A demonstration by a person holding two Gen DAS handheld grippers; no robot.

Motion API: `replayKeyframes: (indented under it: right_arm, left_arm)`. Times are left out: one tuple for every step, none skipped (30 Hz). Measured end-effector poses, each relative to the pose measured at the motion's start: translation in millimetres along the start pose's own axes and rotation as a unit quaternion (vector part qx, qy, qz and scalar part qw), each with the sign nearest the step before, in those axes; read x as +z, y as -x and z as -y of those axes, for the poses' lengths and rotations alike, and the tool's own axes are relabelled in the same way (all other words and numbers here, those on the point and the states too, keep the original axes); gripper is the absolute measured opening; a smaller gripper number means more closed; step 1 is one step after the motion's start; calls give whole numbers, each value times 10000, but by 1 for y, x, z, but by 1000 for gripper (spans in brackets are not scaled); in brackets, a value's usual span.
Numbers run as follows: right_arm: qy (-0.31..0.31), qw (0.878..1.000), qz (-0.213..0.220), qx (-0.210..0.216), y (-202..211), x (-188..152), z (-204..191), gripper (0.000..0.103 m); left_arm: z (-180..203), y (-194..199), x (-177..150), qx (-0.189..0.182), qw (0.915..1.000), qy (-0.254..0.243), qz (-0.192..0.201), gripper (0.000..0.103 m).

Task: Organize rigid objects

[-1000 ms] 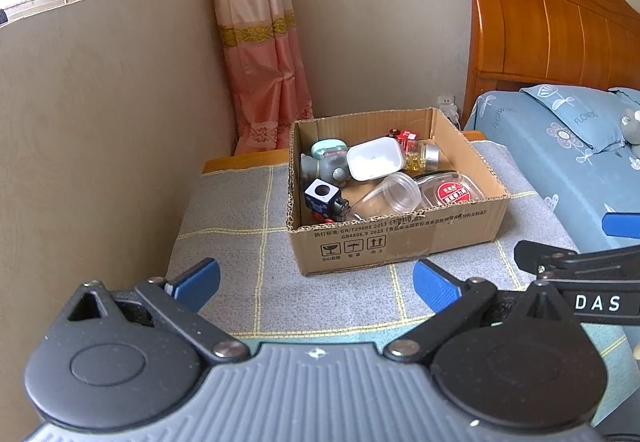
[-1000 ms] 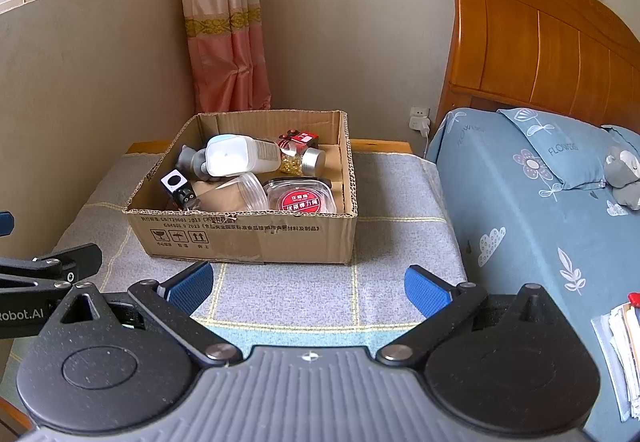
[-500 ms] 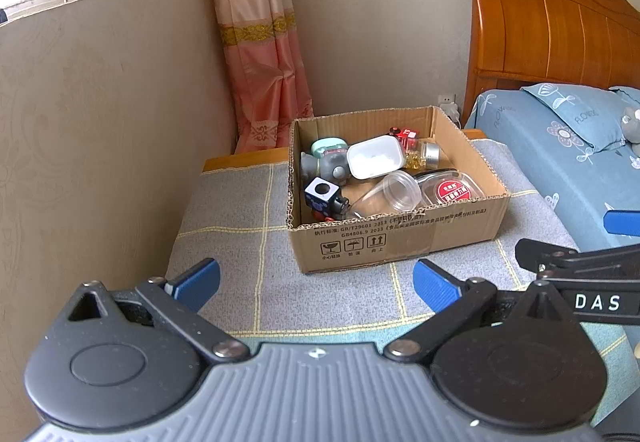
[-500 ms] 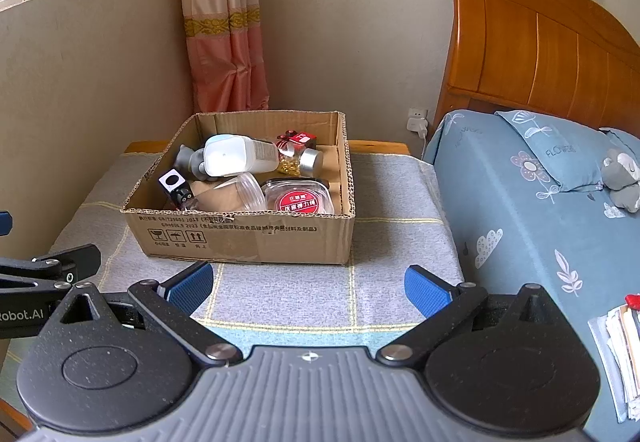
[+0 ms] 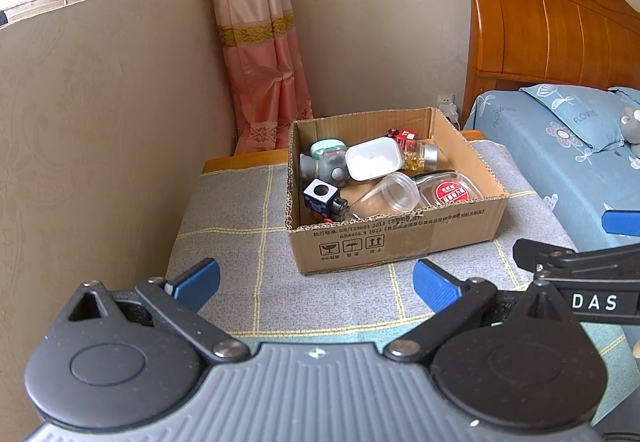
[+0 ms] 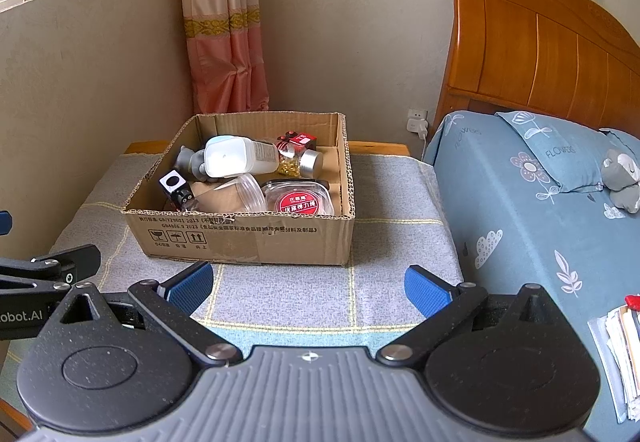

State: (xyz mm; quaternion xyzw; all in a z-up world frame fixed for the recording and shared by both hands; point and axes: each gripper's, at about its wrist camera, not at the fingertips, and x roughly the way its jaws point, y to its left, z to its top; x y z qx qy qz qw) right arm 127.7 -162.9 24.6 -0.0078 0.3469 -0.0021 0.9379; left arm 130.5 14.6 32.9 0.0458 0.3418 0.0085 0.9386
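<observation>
An open cardboard box [image 5: 400, 242] [image 6: 248, 238] stands on a grey cloth-covered table [image 5: 240, 242] [image 6: 384, 210]. It holds a white bottle [image 5: 374, 158] [image 6: 232, 158], a grey figurine [image 5: 320, 168], a dark dice-like cube [image 5: 320, 194] [image 6: 174, 182], a clear cup [image 5: 394, 194] [image 6: 250, 192], a red-lidded container [image 5: 450, 192] [image 6: 298, 200] and a small jar of yellow beads [image 5: 420, 156] [image 6: 300, 162]. My left gripper [image 5: 316, 282] and right gripper [image 6: 306, 284] are both open and empty, short of the box.
A bed with a blue floral sheet [image 6: 540, 202] and wooden headboard [image 6: 540, 42] lies to the right. A wall [image 5: 100, 122] and pink curtain [image 5: 260, 62] border the table's left and back. Papers [image 6: 620, 354] lie at the far right.
Both views have shifted very slightly; the box appears marginally farther left in the right wrist view. Both grippers stay open and empty.
</observation>
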Motion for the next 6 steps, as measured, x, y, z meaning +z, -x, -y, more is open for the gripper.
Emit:
replayKeyframes:
  right_arm:
    - [-2,10000,-1,1,0,0,0,103]
    - [-3,10000,-3,3,0,0,0,103]
    - [-1,10000,-4,3,0,0,0,103]
    - [1,10000,-1,1,0,0,0,103]
    - [0,10000,0,-1,0,0,0,103]
    - [2,10000,1,-1,0,0,0,103]
  left_arm:
    - [0,0,0,0,10000,0,1,102]
    - [0,0,0,-3,10000,0,2,102]
    - [0,0,0,-4,10000,2,0,102]
    - [0,0,0,-5,10000,5,-1,102]
    - [0,0,0,-3,10000,1,3,102]
    - [0,0,0,-5,10000,0,4,102]
